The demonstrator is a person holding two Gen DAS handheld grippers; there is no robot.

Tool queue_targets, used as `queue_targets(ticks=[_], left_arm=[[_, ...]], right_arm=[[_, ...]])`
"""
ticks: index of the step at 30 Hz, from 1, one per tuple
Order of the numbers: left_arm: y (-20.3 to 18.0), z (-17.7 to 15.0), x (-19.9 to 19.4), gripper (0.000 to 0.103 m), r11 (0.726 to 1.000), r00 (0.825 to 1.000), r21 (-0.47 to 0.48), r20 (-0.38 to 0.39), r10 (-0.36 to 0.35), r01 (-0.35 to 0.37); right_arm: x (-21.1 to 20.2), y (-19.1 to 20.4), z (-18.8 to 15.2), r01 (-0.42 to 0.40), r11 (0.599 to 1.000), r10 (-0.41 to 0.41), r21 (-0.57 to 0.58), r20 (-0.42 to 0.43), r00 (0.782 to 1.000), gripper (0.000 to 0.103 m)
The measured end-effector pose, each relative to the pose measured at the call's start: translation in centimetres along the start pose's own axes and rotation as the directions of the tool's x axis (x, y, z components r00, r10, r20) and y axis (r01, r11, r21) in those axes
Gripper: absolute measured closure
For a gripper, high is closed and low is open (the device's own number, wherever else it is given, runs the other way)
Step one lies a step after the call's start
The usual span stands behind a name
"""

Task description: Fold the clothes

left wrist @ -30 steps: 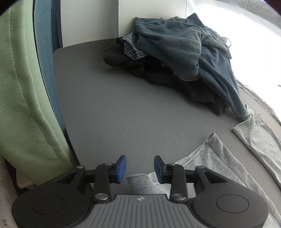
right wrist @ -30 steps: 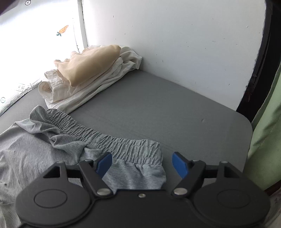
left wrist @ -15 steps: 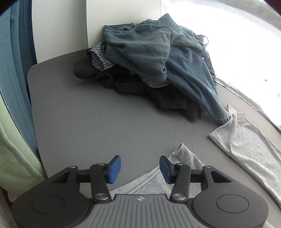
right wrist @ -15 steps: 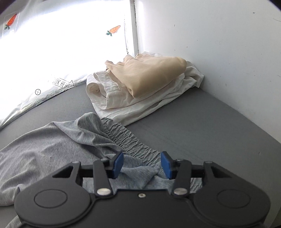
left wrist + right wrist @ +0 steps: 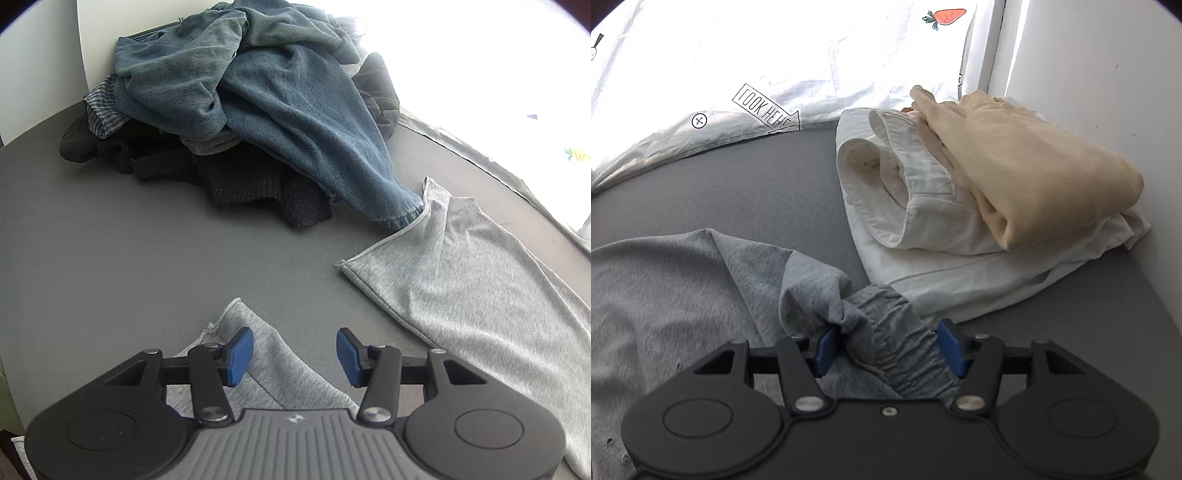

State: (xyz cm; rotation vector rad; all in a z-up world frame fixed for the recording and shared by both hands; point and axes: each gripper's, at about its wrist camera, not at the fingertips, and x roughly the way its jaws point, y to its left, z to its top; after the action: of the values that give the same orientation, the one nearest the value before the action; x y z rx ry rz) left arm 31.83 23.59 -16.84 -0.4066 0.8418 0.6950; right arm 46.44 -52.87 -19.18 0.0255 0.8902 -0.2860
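Observation:
Light grey trousers lie on the grey surface. In the left wrist view one leg end (image 5: 266, 354) lies under my left gripper (image 5: 293, 356), which is open and empty just above it; the other leg (image 5: 472, 273) spreads out to the right. In the right wrist view the gathered elastic waistband (image 5: 894, 332) sits bunched between the blue pads of my right gripper (image 5: 888, 349), which stands partly open around it; the rest of the grey cloth (image 5: 665, 288) spreads left.
A heap of unfolded dark and blue denim clothes (image 5: 258, 103) lies at the back in the left wrist view. A folded stack of white and beige clothes (image 5: 990, 192) lies by the wall (image 5: 1108, 74). A white printed sheet (image 5: 775, 74) borders the surface.
My left gripper moved right along the leg end and opened wider. My right gripper swung left toward the folded stack, dragging the waistband with it, which bunched between its pads.

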Motion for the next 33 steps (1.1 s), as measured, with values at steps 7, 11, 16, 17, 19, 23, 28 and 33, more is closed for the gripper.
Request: queue_targets(ticks=[7,11,16,17,19,23,28,33], left_arm=[[-5.2,1.4,2.2,0.051,0.989,1.000,0.148,-0.009,-0.009,0.010],[-7.2,1.4,3.2,0.044,0.970,0.999,0.243,-0.018,-0.027,0.030],[-7.8,1.8,4.1,0.034,0.969,0.999,0.243,-0.026,-0.045,0.050],[-7.7,1.9,4.1,0.030,0.970,0.999,0.237,-0.018,-0.050,0.053],[-7.3,2.1,4.4,0.024,0.975,0.998,0.211,-0.006,-0.063,0.062],[-6.4,2.5,6.0,0.021,0.989,0.997,0.125,-0.024,-0.071,0.074],[-6.1,2.8,6.8,0.033,0.995,0.996,0.068,0.042,-0.073,0.070],[-4.9,3.5,6.5,0.101,0.998,0.996,0.041,0.068,-0.054,0.052]], right_arm=[[-3.0,3.0,0.3,0.176,0.954,-0.142,-0.243,0.152,0.978,0.095],[-3.8,1.5,1.2,0.306,0.936,-0.268,-0.172,0.210,0.940,0.093],[-2.7,-0.7,2.5,0.334,0.940,-0.328,-0.074,0.079,0.941,0.048],[-3.4,-0.4,2.5,0.324,0.944,-0.317,-0.064,0.099,0.943,0.041],[-4.9,0.8,2.3,0.303,0.952,-0.295,-0.047,0.126,0.947,0.015],[-6.0,3.6,1.1,0.251,0.967,-0.245,-0.040,0.125,0.962,0.015],[-6.3,7.4,-1.0,0.170,0.983,-0.163,-0.069,0.091,0.982,0.015],[-6.5,10.3,-2.4,0.092,0.992,-0.086,-0.087,0.065,0.994,0.015]])
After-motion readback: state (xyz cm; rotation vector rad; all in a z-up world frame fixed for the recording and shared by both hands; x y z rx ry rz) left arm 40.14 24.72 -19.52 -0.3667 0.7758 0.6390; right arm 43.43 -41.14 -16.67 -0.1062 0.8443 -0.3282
